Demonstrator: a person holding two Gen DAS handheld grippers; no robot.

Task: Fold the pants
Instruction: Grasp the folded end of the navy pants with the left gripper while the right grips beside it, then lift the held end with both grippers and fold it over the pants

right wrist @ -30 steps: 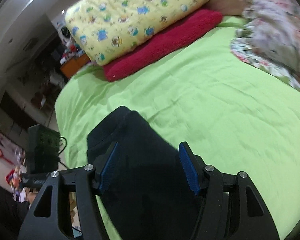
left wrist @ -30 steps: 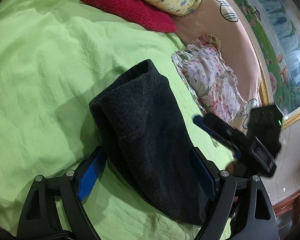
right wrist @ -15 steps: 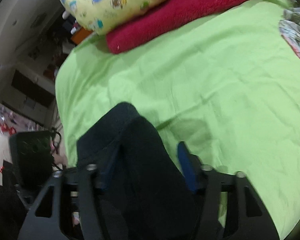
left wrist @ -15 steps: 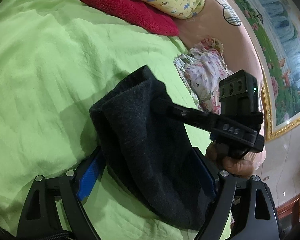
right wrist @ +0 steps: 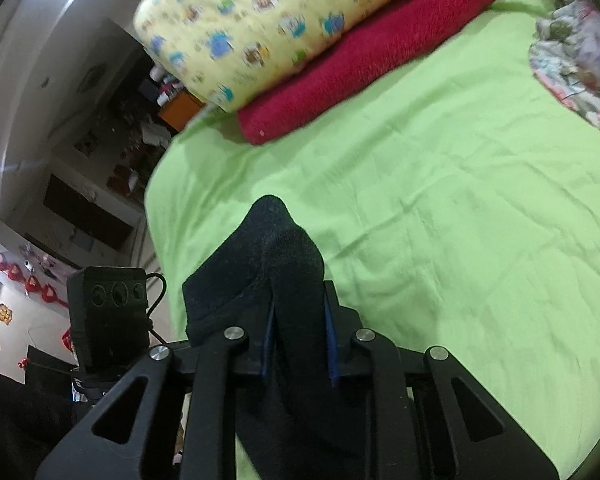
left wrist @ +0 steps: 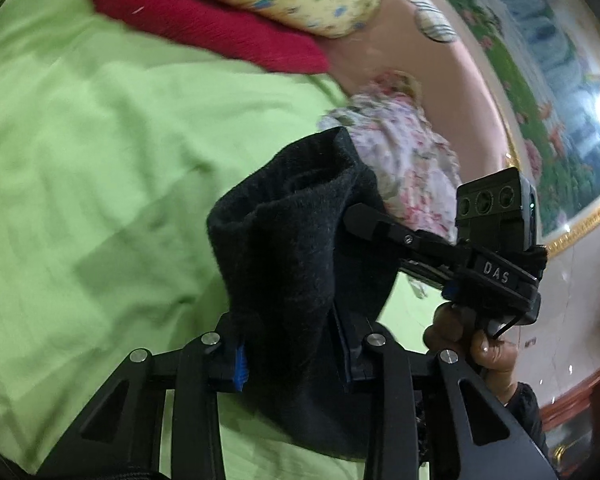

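While both jaws are closing on the dark pants (left wrist: 300, 248), cloth is bunching between them. If the left gripper (left wrist: 292, 344) and the right gripper (right wrist: 298, 344) are pinching too few layers, the fold may be slipping out.

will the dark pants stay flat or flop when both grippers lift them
Likely floppy: the dark pants bunch and sag between the closing left gripper and right gripper. The fuzzy knit probably grips the pads instead of slipping. They look light.

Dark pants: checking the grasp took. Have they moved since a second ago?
Yes. The dark pants have bunched and lifted off the green sheet, toward the floral cloth.
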